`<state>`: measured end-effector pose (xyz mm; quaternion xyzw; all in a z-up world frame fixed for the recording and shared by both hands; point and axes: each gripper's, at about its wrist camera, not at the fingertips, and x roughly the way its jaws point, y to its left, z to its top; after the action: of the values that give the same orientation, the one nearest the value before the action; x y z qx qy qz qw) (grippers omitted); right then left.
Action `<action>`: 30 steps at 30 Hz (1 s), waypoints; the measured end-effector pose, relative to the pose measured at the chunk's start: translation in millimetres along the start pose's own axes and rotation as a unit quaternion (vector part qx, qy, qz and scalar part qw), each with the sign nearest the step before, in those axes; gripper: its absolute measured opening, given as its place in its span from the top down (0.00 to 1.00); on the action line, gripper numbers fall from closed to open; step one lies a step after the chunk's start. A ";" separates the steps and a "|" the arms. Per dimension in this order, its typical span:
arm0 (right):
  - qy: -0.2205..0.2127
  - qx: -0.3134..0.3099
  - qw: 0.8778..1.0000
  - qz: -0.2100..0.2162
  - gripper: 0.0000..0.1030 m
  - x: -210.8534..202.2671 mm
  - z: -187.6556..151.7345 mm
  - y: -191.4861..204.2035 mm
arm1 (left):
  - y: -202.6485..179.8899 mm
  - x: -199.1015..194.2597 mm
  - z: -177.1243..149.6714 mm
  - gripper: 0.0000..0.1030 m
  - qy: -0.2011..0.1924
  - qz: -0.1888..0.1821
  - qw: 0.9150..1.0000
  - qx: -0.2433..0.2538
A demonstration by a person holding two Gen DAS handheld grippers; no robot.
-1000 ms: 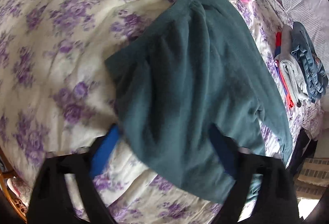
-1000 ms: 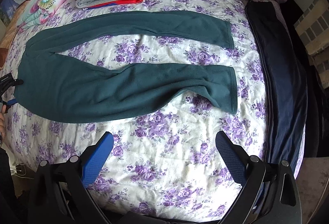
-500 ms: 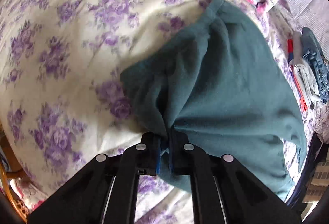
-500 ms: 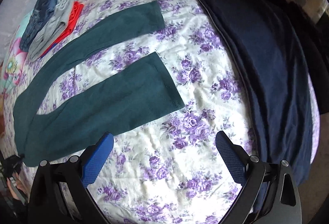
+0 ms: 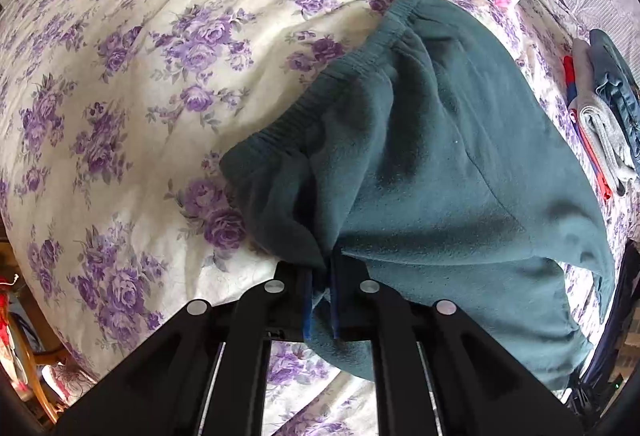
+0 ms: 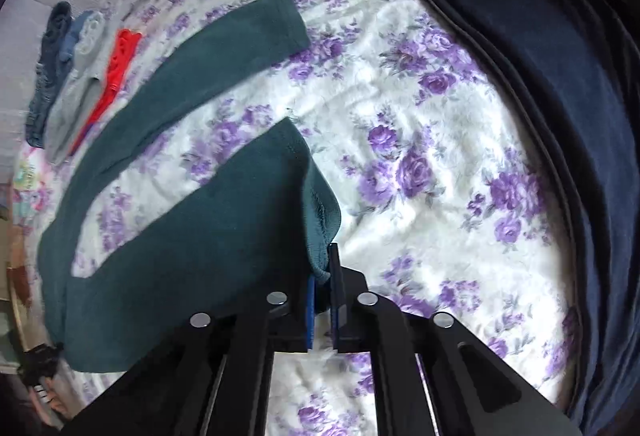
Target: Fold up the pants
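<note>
Since a second ago both grippers have closed: right gripper [image 6: 323, 276] dropped from wide open above the bedspread [image 6: 420, 124] to the near leg's cuff, its jaws just closing onto the fabric. Left gripper [image 5: 322, 276] pinches the waistband corner of the green pants [image 5: 432, 172]. Gripping both ends of one side likely sets up laying that leg over the other. Pants lie flat, legs apart. Folded clothes [image 6: 76, 76] sit at the far edge; dark blanket [image 6: 560, 108] alongside.
</note>
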<state>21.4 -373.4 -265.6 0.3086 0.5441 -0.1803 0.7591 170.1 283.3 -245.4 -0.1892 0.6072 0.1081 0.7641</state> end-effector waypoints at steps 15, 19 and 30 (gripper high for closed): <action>0.029 -0.076 0.995 -0.060 0.27 -2.7 -33.4 -1.4 | -6.4 -5.5 -15.2 0.83 0.000 0.032 0.998 0.046; 0.021 -0.110 0.986 -0.120 0.22 -27.1 -28.2 20.9 | -3.8 -35.7 -19.4 0.53 -0.021 0.051 0.997 0.058; 0.006 0.033 0.999 -0.030 0.19 15.4 113.7 36.2 | -67.1 -67.9 43.5 0.72 -0.070 0.004 0.990 0.124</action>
<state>130.0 -421.0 -245.5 0.3184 0.5509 -0.2191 0.7397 219.0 245.2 -160.7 -0.0825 0.5620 0.0477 0.8216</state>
